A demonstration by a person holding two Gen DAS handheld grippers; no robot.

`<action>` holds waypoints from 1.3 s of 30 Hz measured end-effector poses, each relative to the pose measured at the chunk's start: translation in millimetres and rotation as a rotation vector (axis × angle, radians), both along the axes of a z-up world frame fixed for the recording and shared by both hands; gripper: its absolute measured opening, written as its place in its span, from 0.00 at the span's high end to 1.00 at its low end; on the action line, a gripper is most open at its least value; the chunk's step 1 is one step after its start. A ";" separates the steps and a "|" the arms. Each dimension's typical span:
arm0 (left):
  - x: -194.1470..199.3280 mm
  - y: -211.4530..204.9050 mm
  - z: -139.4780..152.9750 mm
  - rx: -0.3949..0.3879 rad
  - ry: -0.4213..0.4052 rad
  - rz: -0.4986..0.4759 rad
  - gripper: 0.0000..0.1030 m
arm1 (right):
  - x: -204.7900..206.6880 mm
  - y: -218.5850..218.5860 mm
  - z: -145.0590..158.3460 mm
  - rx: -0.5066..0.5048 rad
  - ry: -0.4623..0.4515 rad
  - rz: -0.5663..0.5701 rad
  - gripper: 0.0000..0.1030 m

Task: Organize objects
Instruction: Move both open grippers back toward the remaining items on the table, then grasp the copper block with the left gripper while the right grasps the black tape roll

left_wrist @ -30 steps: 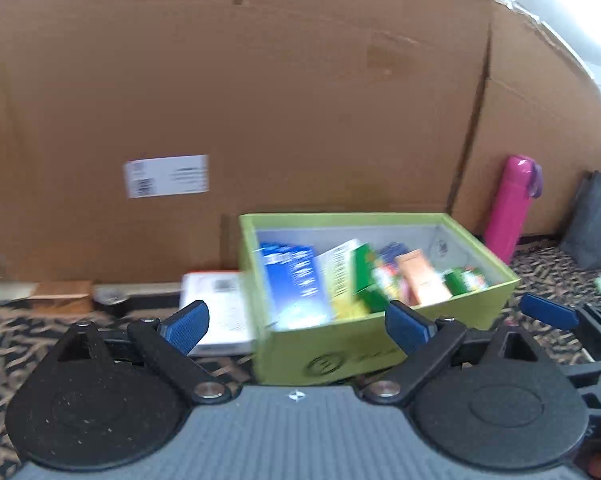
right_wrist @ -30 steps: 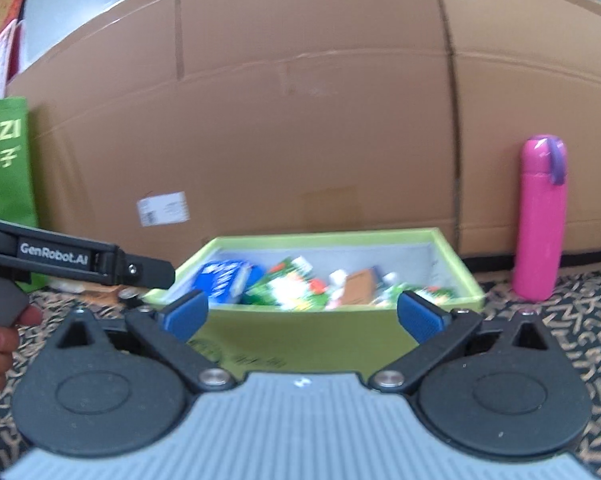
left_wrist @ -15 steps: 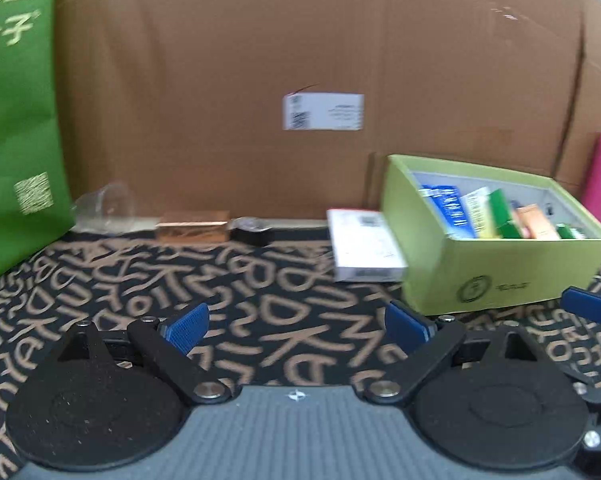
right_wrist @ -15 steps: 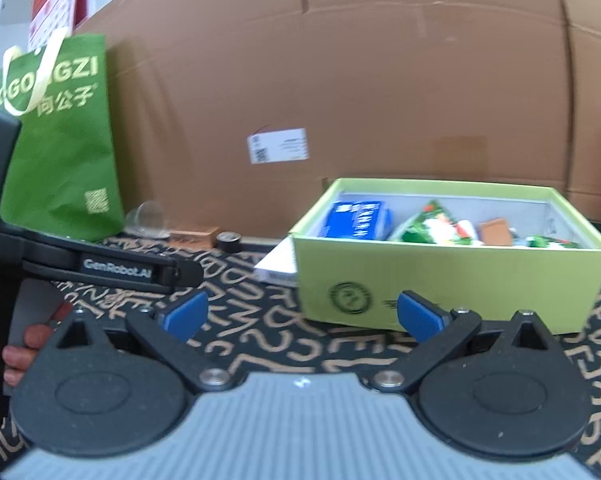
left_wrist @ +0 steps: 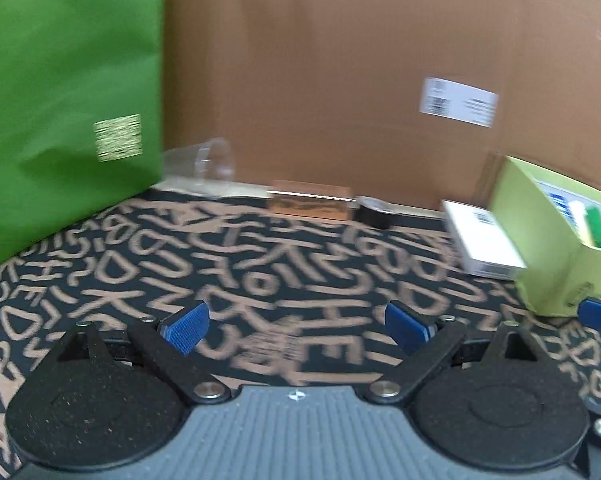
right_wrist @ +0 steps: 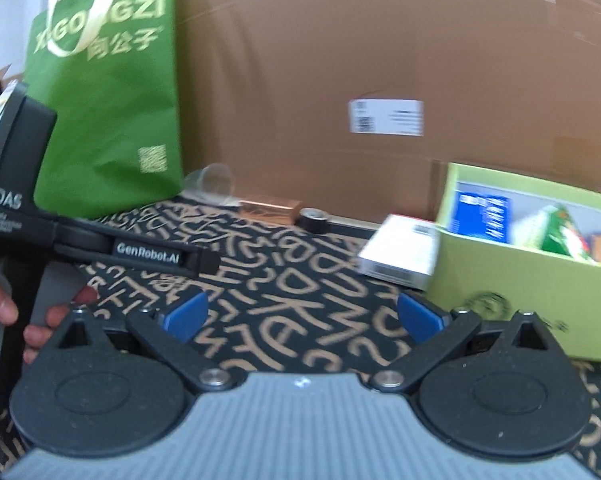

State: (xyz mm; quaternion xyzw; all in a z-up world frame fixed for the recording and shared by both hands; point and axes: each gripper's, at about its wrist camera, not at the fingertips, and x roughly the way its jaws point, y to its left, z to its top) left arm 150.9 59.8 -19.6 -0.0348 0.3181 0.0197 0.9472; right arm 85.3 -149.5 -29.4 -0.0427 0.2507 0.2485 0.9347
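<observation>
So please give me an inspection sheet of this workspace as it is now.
Surface: black mat with tan letters.
Job's things: lime-green open cardboard box holding packets; white flat carton beside it.
Clutter: clear plastic cup on its side, copper-coloured bar box, black tape roll.
Grippers: left gripper open, empty; right gripper open, empty.
Cables: nothing seen.
Surroundings: brown cardboard wall, green tote bag.

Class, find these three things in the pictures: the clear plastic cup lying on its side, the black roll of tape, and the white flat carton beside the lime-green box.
Clear plastic cup point(right_wrist: 214, 185): right wrist view, its round mouth.
Black roll of tape point(right_wrist: 314, 220): right wrist view, outer side.
White flat carton point(left_wrist: 480, 240): left wrist view, top face.
</observation>
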 end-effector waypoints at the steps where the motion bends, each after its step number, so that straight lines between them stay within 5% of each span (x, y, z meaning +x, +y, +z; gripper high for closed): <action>1: 3.7 7.7 -0.7 0.001 0.002 0.012 0.05 | 4.7 7.2 -1.1 -0.008 -0.007 0.019 0.00; 10: 57.2 49.3 3.8 -0.065 -0.025 0.000 0.05 | 79.1 56.5 -13.3 -0.073 -0.020 0.075 0.03; 19: 142.2 22.4 5.9 -0.077 -0.039 -0.260 0.05 | 168.0 83.0 -40.5 -0.178 0.020 0.033 0.19; 22: 165.9 14.5 3.7 -0.037 -0.050 -0.344 0.05 | 185.1 83.1 -42.8 -0.158 0.070 0.031 0.41; 23: 172.0 12.5 2.1 -0.018 -0.050 -0.355 0.05 | 187.0 80.8 -42.1 -0.133 0.086 0.037 0.56; 26: 184.4 8.6 -5.5 0.014 -0.008 -0.422 0.08 | 178.2 76.0 -41.5 -0.129 0.087 0.031 0.72; 28: 184.3 8.9 -12.4 0.008 0.032 -0.457 0.15 | 164.6 72.9 -41.1 -0.147 0.065 0.036 0.72; 39: 109.6 -2.7 -12.7 0.154 -0.036 -0.550 0.15 | 67.7 34.9 -32.3 -0.085 0.133 0.042 0.73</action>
